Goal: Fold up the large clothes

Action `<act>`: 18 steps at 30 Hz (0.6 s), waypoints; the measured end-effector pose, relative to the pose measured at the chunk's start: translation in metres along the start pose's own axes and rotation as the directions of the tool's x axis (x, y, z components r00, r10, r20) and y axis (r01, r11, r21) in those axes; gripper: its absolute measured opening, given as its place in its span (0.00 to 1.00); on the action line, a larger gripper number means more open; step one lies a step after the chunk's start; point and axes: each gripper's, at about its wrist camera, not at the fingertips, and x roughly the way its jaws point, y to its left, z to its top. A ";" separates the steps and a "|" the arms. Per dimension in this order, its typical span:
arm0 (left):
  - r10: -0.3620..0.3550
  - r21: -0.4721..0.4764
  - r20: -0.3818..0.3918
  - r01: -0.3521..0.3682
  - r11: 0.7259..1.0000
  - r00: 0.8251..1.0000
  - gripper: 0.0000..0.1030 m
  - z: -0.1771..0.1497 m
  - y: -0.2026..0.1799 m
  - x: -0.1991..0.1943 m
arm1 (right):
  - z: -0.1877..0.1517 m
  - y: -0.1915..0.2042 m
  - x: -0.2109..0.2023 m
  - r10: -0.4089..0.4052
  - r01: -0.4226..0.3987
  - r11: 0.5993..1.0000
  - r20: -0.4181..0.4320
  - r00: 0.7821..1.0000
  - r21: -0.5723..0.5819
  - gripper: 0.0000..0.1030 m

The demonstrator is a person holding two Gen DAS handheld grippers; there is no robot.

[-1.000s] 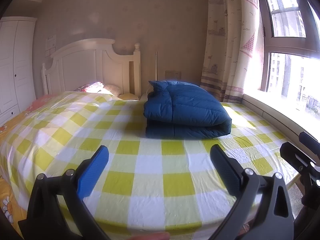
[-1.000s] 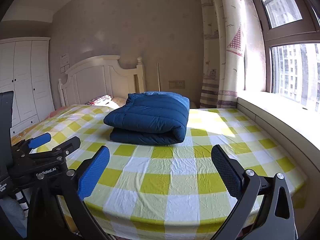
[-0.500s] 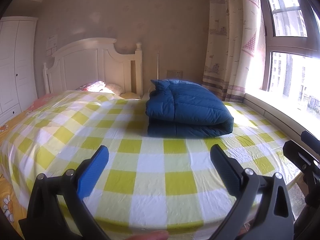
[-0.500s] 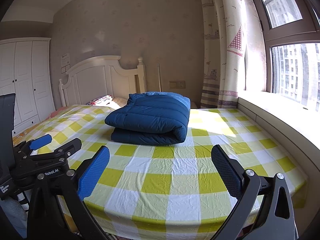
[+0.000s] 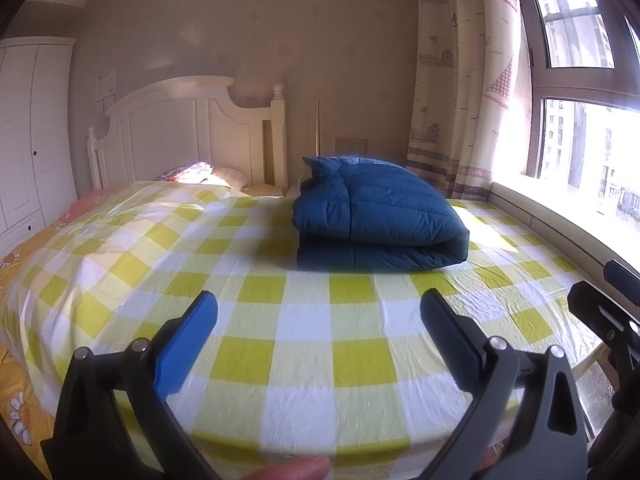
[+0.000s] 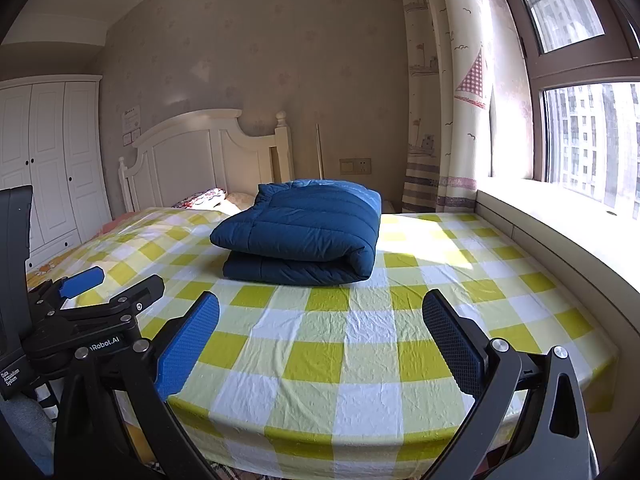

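Note:
A dark blue padded jacket [image 5: 372, 216] lies folded in a thick bundle on the yellow and white checked bed sheet [image 5: 200, 264], toward the far right of the bed; it also shows in the right wrist view [image 6: 304, 236]. My left gripper [image 5: 320, 336] is open and empty above the foot of the bed, well short of the jacket. My right gripper [image 6: 320, 336] is open and empty, also at the foot of the bed. The left gripper's body shows at the left of the right wrist view [image 6: 80, 320].
A white headboard [image 5: 188, 140] and pillows [image 5: 200, 172] stand at the far end. A white wardrobe [image 6: 48, 160] is on the left. A curtain [image 6: 444, 100], window [image 6: 592, 140] and sill [image 6: 560, 232] run along the right side of the bed.
Both views have shifted very slightly; the jacket sits a little further right in each. Both grippers stay open and the jacket has not moved.

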 end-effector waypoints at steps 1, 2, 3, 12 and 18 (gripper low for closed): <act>0.000 0.000 0.000 0.000 1.000 1.000 0.98 0.000 0.000 0.000 | 0.000 0.000 0.000 0.000 0.000 1.000 -0.001 1.000 0.000 0.95; 0.000 0.000 0.001 0.000 1.000 1.000 0.98 0.000 0.000 0.000 | -0.001 0.000 0.000 0.000 0.000 1.000 -0.002 1.000 0.000 0.95; 0.001 0.001 0.001 -0.001 1.000 1.000 0.98 0.000 0.000 0.000 | -0.002 0.000 0.000 0.000 0.000 1.000 -0.002 1.000 0.001 0.95; 0.007 -0.002 0.002 -0.007 1.000 1.000 0.98 -0.001 0.002 -0.001 | -0.006 -0.001 -0.002 -0.001 0.001 1.000 -0.005 1.000 0.008 0.95; 0.006 0.005 0.002 -0.006 1.000 1.000 0.98 -0.002 0.002 -0.001 | -0.006 -0.002 -0.002 -0.001 0.001 1.000 -0.007 1.000 0.010 0.95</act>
